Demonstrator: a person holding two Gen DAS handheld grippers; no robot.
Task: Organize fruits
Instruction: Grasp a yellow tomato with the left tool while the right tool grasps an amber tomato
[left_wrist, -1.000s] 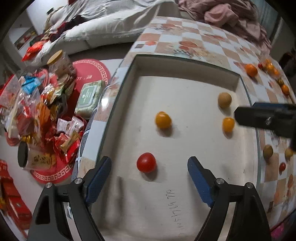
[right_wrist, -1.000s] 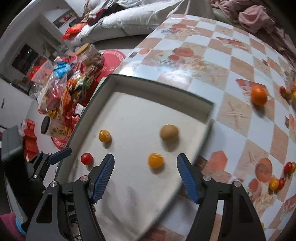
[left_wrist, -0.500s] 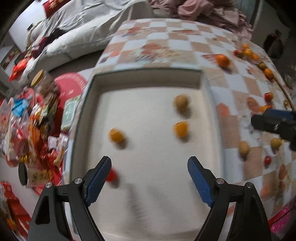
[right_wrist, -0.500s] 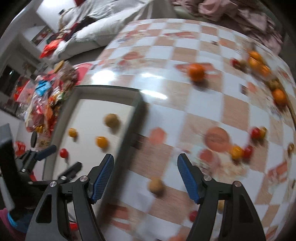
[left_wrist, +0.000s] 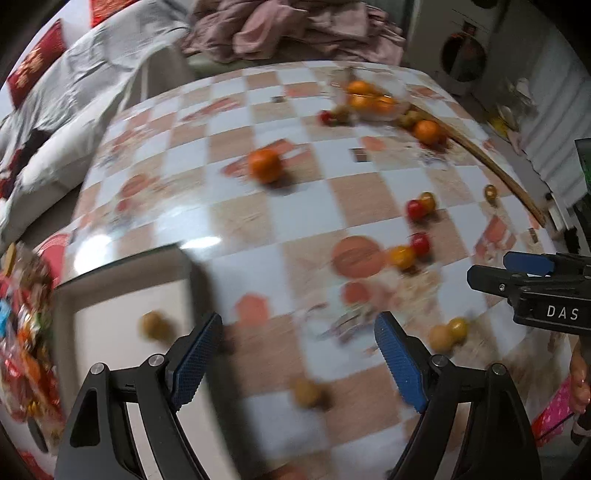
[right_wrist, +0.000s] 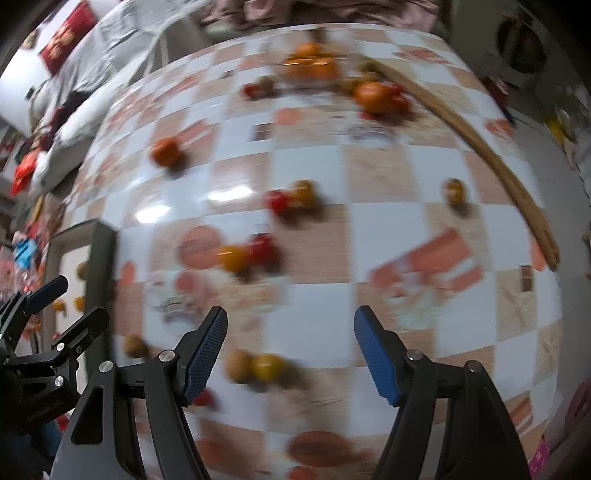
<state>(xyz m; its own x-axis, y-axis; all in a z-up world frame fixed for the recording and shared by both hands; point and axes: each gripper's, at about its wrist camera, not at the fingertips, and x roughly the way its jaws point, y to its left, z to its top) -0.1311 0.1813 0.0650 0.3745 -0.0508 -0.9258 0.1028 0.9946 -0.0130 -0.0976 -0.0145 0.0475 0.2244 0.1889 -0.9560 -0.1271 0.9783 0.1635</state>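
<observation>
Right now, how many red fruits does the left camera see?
3 red fruits: one far back by the oranges, one mid-table beside a yellow fruit, one nearer beside another. Blur may hide more.

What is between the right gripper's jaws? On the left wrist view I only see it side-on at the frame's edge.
Observer: Nothing. On the right wrist view, the right gripper is open over the bare checkered tablecloth.
Operator: Any fruit near it that I'm missing?
Observer: Yes, a small red fruit peeks out from behind that gripper on the side toward the tray. It's close to the tan fruit you can already see.
</observation>
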